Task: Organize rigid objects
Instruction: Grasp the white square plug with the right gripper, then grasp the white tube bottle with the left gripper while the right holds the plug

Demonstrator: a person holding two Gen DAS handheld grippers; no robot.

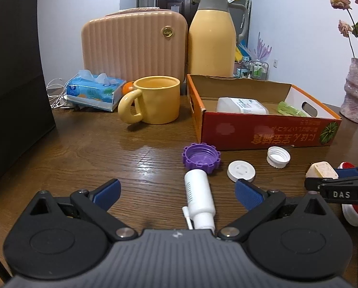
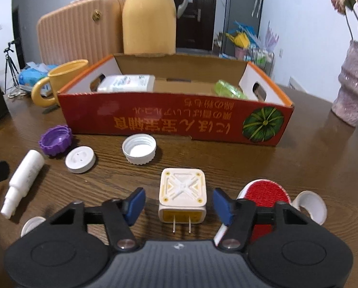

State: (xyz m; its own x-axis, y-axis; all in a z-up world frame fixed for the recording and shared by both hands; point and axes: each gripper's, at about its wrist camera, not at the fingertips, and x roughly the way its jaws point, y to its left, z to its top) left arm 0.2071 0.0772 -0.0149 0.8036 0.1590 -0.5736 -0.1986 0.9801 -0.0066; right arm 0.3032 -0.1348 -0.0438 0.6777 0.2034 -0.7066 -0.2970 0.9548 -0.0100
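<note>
Two low wrist views, shared box (image 1: 263, 129)

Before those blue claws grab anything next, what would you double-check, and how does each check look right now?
1. White plug adapter lies between the right gripper pads: ok.
2. Pads touching the adapter: not ok, gaps on both sides.
3. White spray bottle lies between the open left gripper pads: ok.
4. Cardboard box has free floor space: ok.
5. Red brush clear of the right pad: cannot tell.
</note>
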